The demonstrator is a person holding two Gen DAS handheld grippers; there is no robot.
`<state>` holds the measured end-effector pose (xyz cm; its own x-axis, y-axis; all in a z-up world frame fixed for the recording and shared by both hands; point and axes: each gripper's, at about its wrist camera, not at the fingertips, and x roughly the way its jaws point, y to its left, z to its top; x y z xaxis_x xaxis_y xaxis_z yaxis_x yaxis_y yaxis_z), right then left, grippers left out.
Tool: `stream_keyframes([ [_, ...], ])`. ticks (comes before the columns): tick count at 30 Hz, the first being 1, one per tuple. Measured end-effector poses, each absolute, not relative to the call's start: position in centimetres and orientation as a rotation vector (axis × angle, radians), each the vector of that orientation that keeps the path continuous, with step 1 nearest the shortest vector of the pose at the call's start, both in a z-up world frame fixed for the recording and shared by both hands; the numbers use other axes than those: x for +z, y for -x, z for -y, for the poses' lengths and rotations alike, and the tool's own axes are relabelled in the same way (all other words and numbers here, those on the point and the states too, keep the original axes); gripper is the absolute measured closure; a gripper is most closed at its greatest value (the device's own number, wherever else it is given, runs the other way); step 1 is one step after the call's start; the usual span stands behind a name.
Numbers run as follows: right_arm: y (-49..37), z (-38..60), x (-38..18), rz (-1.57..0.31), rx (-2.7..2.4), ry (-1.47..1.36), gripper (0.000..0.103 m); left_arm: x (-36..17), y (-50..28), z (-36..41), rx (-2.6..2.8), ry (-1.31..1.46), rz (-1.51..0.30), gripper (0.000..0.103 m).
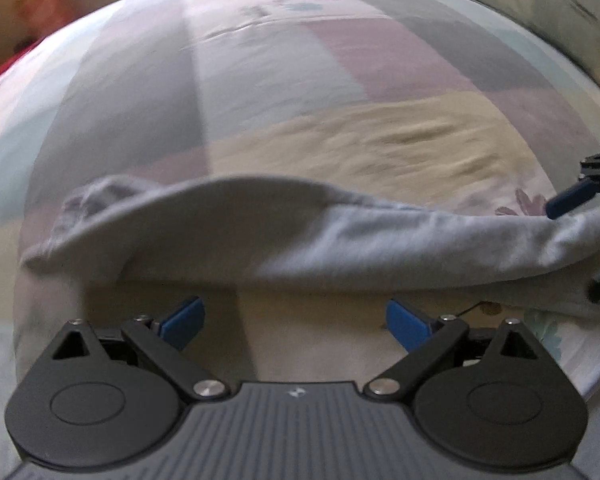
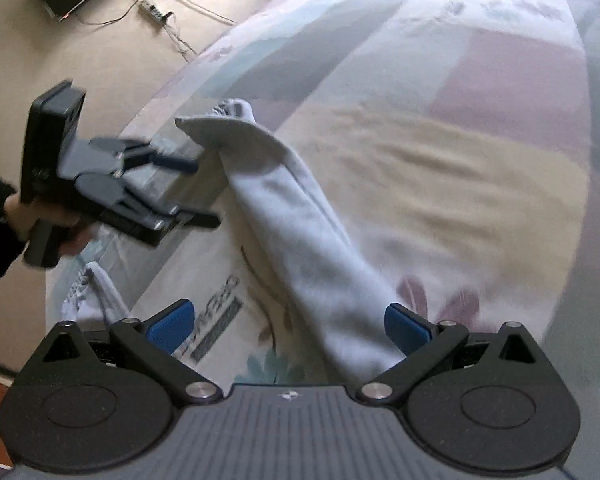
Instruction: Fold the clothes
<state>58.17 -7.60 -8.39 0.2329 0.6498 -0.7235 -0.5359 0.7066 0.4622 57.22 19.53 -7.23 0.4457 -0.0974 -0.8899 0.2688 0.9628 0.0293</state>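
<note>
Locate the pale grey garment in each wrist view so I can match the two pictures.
Left wrist view: the pale grey garment spans the middle as a wide band, above the open left claw.
Right wrist view: it runs diagonally from upper centre down to the open right claw.
Shared landmark: the yellow patch of the bedspread.

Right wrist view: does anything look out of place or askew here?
Yes: a second sock lies crumpled at the bed's edge, apart from the white sock stretched between both open grippers. Motion blur hides finer detail.
</note>
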Motion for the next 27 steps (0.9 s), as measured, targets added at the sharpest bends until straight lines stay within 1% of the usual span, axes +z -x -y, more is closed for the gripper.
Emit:
stream_keyframes([
  [1,-59.0,6.6,-8.5,-1.057,0.829,-0.091,0.028,-7.2,-56.8,-20.3,-0.209,-0.157,-1.083,0.006],
  [3,-60.7,4.6,-8.7,-1.049,0.841,-0.025,0.043,-7.0,-55.9,-22.0,-0.168,-0.125,-1.065,0.006],
  [4,-61.5,3.6,-8.8,-1.044,0.846,0.008,0.046,-6.9,-55.5,-22.8,-0.150,-0.110,-1.055,0.006],
  [10,-67.2,-3.3,-8.6,-0.955,0.909,0.190,0.047,-6.9,-53.3,-26.8,-0.086,-0.002,-1.011,0.006],
  [14,-70.0,-7.3,-9.8,-0.962,0.958,0.297,0.049,-7.4,-52.3,-28.4,-0.060,0.045,-0.992,0.006],
  [15,-70.4,-8.0,-10.2,-0.981,0.966,0.320,0.062,-7.5,-52.1,-28.7,-0.054,0.056,-0.987,0.006],
  [16,-70.7,-8.5,-10.5,-1.008,0.976,0.338,0.089,-7.5,-51.8,-29.0,-0.050,0.069,-0.981,0.006],
  [19,-70.7,-8.9,-9.8,-1.010,0.976,0.398,0.094,-7.6,-51.2,-29.7,-0.048,0.096,-0.967,0.006],
  [27,-73.7,-8.0,-7.9,-0.961,0.807,0.541,0.096,-8.2,-50.4,-30.8,-0.046,0.157,-0.959,0.006],
])
